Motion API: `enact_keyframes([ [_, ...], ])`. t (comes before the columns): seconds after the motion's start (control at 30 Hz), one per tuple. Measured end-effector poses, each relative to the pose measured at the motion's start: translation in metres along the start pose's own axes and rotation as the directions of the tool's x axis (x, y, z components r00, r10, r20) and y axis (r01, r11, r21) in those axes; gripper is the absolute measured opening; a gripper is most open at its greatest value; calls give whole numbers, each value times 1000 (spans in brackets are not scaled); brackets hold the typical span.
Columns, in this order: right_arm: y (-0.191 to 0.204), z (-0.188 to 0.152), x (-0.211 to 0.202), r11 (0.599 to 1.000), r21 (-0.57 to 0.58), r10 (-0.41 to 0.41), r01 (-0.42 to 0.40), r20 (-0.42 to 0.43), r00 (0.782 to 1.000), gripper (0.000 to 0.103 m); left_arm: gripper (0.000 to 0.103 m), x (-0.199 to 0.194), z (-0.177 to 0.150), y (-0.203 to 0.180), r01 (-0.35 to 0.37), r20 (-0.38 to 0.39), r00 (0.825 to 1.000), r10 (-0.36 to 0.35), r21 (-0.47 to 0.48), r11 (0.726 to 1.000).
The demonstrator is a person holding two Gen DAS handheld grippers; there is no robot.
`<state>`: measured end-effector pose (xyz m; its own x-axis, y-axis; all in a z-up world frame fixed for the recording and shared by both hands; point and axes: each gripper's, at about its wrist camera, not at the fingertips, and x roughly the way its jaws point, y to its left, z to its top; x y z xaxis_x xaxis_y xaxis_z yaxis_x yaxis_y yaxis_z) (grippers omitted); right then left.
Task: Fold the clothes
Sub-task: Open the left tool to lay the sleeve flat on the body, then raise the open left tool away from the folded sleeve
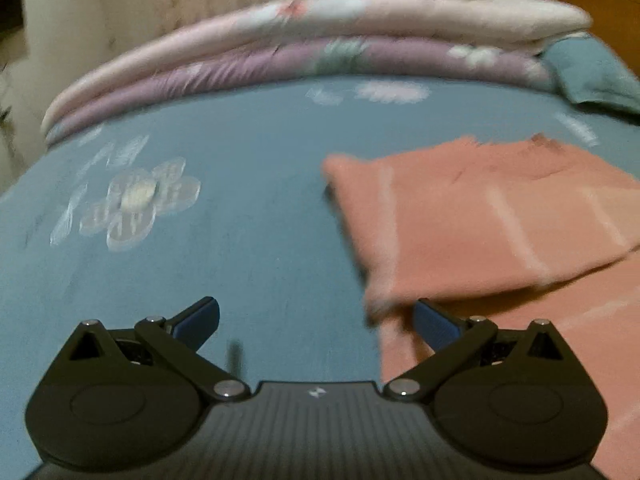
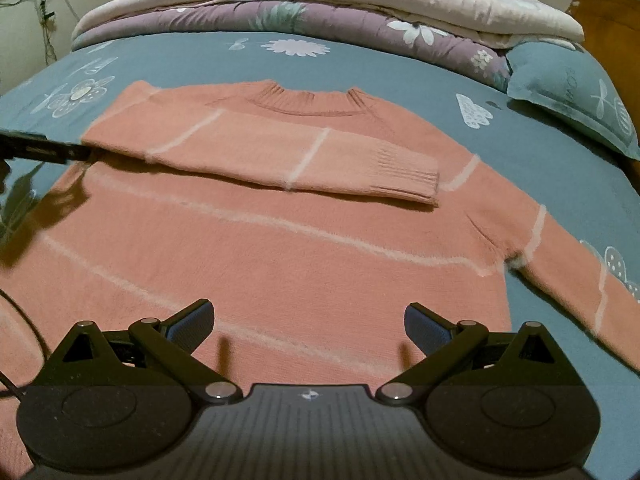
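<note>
Nearest the cameras, left gripper (image 1: 316, 322) and right gripper (image 2: 308, 320) both spread wide and empty, pink striped sweater (image 2: 280, 248) flat on blue floral bed sheet (image 2: 380, 68), one sleeve (image 2: 280, 152) folded across its chest, folded quilts (image 2: 320, 8) beyond.

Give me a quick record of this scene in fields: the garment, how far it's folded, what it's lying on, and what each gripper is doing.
garment: pink sweater with pale stripes, lying flat, collar at the far end
left sleeve: folded across the chest
right sleeve: lying out to the side, unfolded
surface: blue floral bed sheet
background: folded quilts, pillow
left gripper: open, empty, by the sweater's edge
right gripper: open, empty, over the hem
</note>
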<state>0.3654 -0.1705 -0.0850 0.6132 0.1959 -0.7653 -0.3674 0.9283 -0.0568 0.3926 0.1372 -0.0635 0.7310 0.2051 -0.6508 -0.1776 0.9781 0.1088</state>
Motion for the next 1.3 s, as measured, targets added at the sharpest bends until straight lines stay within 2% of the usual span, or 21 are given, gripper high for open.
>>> enact_keyframes([
  [0.1, -1, 0, 4, 1000, 11, 11, -11, -2, 1000, 103, 102, -16, 21, -9, 121, 84, 988, -126, 64, 991],
  [0.2, 3, 2, 9, 1000, 8, 19, -19, -4, 1000, 103, 102, -5, 41, -28, 268, 111, 954, -279, 106, 958],
  [0.27, 5, 3, 10, 1000, -1, 21, -21, 1, 1000, 103, 102, 15, 49, -43, 339, 70, 935, -348, 119, 933],
  [0.33, 6, 4, 9, 1000, -2, 20, -20, 9, 1000, 103, 102, 37, 48, -50, 364, 13, 930, -369, 119, 924],
  [0.5, 0, 0, 14, 999, 39, 21, -20, -4, 1000, 103, 103, 75, 22, -32, 233, -87, 971, -222, 142, 962],
  [0.57, -2, 0, 18, 998, 58, 30, -29, -16, 999, 103, 102, 78, 18, -13, 272, -106, 958, -268, 26, 962],
  [0.6, -2, 0, 19, 998, 61, 31, -30, -20, 999, 103, 102, 74, 20, -7, 259, -100, 961, -257, 0, 966],
  [0.63, -2, 0, 19, 998, 59, 32, -31, -17, 999, 103, 102, 68, 24, -4, 229, -86, 970, -227, 8, 973],
  [0.7, -1, 1, 21, 998, 53, 38, -37, -14, 999, 103, 102, 54, 34, -5, 227, -22, 974, -226, 40, 973],
  [0.8, -1, 2, 24, 998, 45, 44, -44, -14, 999, 103, 102, 47, 49, -16, 331, 35, 942, -334, 65, 941],
  [0.87, 1, 2, 25, 998, 39, 47, -46, -19, 999, 103, 102, 55, 56, -30, 394, 28, 917, -398, 94, 914],
  [0.9, 2, 2, 26, 998, 37, 47, -46, -21, 999, 103, 102, 61, 57, -34, 406, 13, 912, -410, 103, 908],
  [0.97, 2, 1, 26, 998, 34, 47, -46, -26, 999, 103, 102, 84, 54, -36, 370, -23, 929, -370, 108, 923],
  [1.03, 1, -1, 27, 998, 43, 40, -38, -35, 999, 103, 102, 107, 47, -27, 263, -69, 964, -258, 83, 961],
  [1.23, -8, -3, 32, 996, 83, 40, -37, -37, 999, 103, 102, 95, 49, -22, 269, -36, 963, -267, 107, 957],
  [1.3, -8, -1, 35, 996, 78, 39, -36, -36, 999, 103, 102, 95, 54, -23, 290, -13, 957, -291, 114, 950],
])
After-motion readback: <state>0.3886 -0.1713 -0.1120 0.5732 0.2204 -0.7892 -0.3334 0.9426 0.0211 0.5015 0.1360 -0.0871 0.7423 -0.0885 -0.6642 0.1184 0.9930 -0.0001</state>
